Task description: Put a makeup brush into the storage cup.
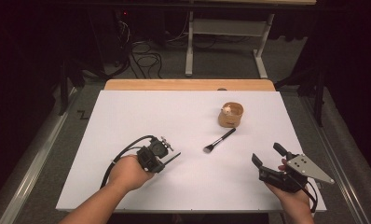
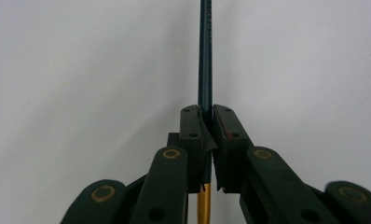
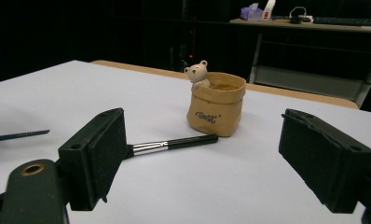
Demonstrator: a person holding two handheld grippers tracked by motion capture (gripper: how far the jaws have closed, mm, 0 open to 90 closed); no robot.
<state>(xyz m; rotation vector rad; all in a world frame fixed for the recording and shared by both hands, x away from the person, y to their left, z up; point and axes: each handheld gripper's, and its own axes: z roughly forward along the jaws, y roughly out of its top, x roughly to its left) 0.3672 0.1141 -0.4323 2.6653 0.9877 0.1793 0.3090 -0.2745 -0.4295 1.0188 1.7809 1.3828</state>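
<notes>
A thin dark pencil-like stick (image 2: 205,56) with a gold lower end was held in the left gripper (image 2: 207,126), whose jaws were shut tight on it; in the left gripper view its shaft ran straight up from between the pads over the white table (image 2: 81,70). In the high view the same stick (image 1: 173,157) was seen jutting from the left gripper (image 1: 167,161) toward the right, low over the table (image 1: 141,107), near the person's side of it.

The step in hand was judged to be the carrying of this stick toward the small brown pot (image 1: 231,115) with a bear figure on its rim, which stood well apart, toward the far right of the table. For the next move, the stick would have to be tipped upright over the pot's mouth and lowered in before the grip was let go; the bear would have to be cleared.

A makeup brush (image 1: 219,140) lay flat between the left gripper and the pot, its handle end near the pot's base (image 3: 216,112); it was judged to be left for later.

The right gripper (image 1: 270,158) was held above the near right part of the table with its jaws spread wide and nothing between them, as the right gripper view confirmed (image 3: 207,163).
</notes>
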